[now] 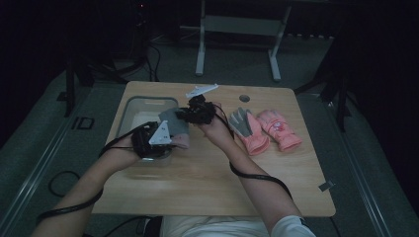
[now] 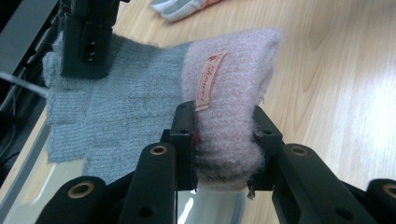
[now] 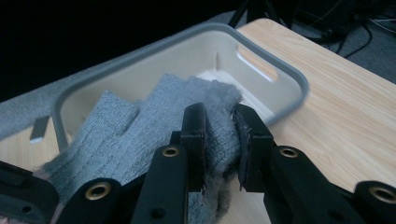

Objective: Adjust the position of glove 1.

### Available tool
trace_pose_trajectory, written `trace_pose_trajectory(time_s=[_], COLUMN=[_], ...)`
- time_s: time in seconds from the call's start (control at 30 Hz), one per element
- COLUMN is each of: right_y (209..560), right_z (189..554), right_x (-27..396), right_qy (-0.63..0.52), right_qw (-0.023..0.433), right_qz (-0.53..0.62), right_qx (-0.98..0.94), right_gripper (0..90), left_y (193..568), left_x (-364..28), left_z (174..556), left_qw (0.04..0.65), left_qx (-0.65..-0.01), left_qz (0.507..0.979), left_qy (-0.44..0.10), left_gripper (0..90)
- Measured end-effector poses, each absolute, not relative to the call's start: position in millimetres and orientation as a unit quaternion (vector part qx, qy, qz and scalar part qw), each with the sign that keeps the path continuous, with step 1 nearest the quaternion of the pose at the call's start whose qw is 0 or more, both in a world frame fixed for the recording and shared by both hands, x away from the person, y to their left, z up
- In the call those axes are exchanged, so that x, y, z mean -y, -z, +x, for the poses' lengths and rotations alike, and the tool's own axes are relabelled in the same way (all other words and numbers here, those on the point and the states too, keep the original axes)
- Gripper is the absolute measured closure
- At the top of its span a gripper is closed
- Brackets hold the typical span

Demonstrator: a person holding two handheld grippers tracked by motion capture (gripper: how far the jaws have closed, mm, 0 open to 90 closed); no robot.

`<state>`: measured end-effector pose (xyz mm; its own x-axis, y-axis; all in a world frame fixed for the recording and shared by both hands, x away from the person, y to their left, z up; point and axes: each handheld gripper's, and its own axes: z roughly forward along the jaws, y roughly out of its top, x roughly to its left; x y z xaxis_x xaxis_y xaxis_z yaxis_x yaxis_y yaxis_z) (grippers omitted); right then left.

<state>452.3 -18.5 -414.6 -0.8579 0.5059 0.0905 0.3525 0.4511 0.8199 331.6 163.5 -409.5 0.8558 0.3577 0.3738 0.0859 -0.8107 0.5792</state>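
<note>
From above, the left gripper [image 1: 174, 141] and right gripper [image 1: 181, 114] hold a knitted glove [image 1: 174, 123] stretched between them over the grey bin [image 1: 129, 106] at the table's [image 1: 207, 173] left side. The left gripper view shows jaws clamped on the glove's pink cuff [image 2: 229, 107]. The right gripper view shows jaws pinching its grey fingers [image 3: 219, 126].

A knitted glove [image 2: 126, 107] with grey fingers and a fuzzy pink cuff bearing a small label hangs stretched between both tongs, above the desk [image 1: 207, 173] edge beside the bin [image 1: 129, 106], cuff squeezed, fingers pinched.
</note>
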Motion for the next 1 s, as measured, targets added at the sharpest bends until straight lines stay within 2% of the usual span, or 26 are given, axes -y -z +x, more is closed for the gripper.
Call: trace_pose_trajectory(time_s=[0.5, 1.0], right_y=[422, 469], right_z=[469, 491], right_x=[-46, -59], right_qy=[-0.46, -0.414], right_qw=[0.069, 0.065], right_qz=[0.248, 0.283], right_qx=[-0.85, -0.863], right_gripper=[75.8, 75.0], left_y=[429, 476], left_x=[-230, -228], left_z=[361, 404], left_qw=[0.267, 0.223], left_qx=[-0.121, -0.133], left_qz=[0.932, 0.952], left_qy=[-0.213, -0.159], left_gripper=[67.9, 66.3])
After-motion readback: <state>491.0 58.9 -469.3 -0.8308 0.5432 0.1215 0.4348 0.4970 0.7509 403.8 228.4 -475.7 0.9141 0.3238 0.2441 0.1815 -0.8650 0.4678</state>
